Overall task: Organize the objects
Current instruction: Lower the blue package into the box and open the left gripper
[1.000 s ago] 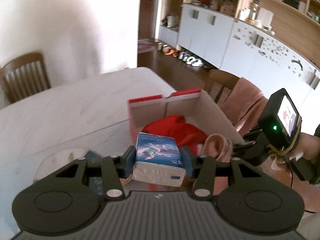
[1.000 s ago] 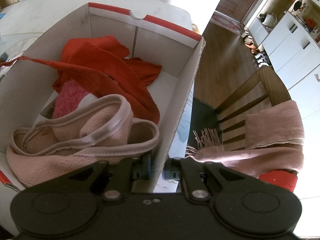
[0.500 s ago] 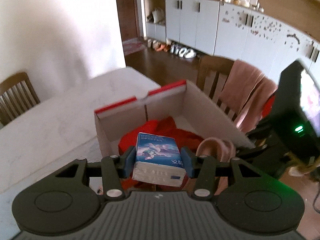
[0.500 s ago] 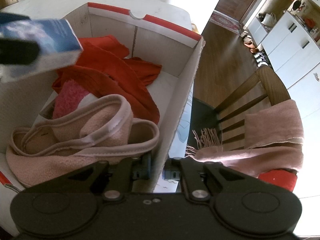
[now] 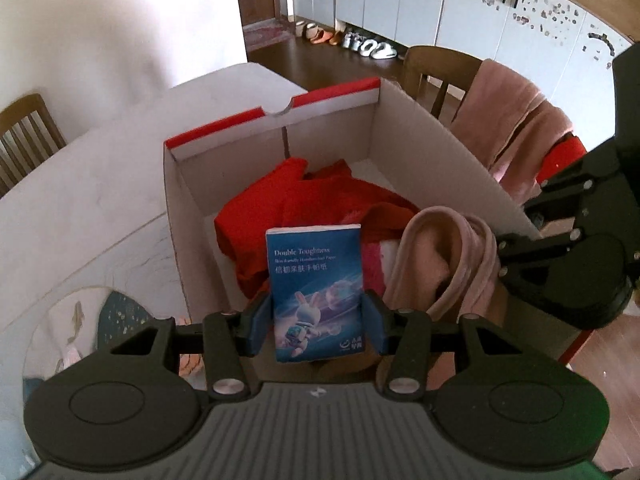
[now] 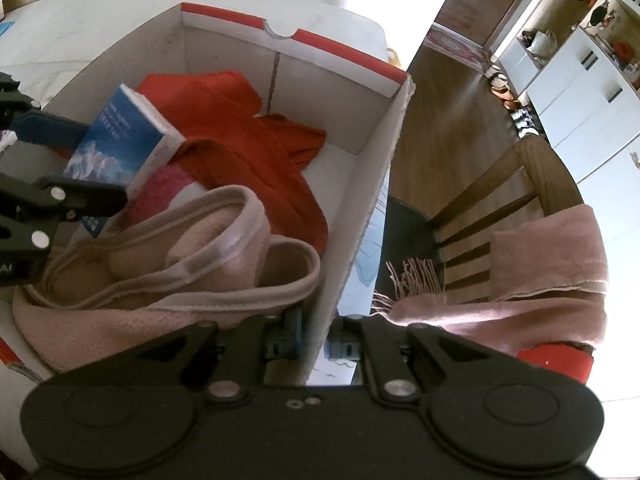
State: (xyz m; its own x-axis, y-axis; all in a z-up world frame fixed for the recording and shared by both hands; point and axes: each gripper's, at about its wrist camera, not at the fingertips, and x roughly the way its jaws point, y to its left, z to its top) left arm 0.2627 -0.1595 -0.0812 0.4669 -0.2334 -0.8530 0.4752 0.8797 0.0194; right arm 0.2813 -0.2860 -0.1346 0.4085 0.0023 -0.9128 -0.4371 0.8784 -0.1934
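My left gripper (image 5: 316,326) is shut on a blue tissue pack (image 5: 318,292) and holds it over the near end of an open cardboard box (image 5: 440,144) with a red rim. The pack also shows in the right wrist view (image 6: 120,140), above the clothes. In the box lie a red garment (image 6: 248,136), something pink and fluffy (image 6: 160,196) and a beige-pink garment (image 6: 160,268). My right gripper (image 6: 314,340) is shut on the box's right side wall (image 6: 360,208), one finger inside and one outside.
The box stands on a white marble table (image 5: 100,184). A wooden chair (image 6: 500,208) draped with a pink scarf (image 6: 540,280) stands beside the box. Another chair (image 5: 24,136) is at the far left. A round patterned mat (image 5: 88,320) lies left of the box.
My left gripper has carried the tissue pack forward and tilted it down over the box, so the pack now hangs above the clothes. My right gripper has kept its hold on the box wall.
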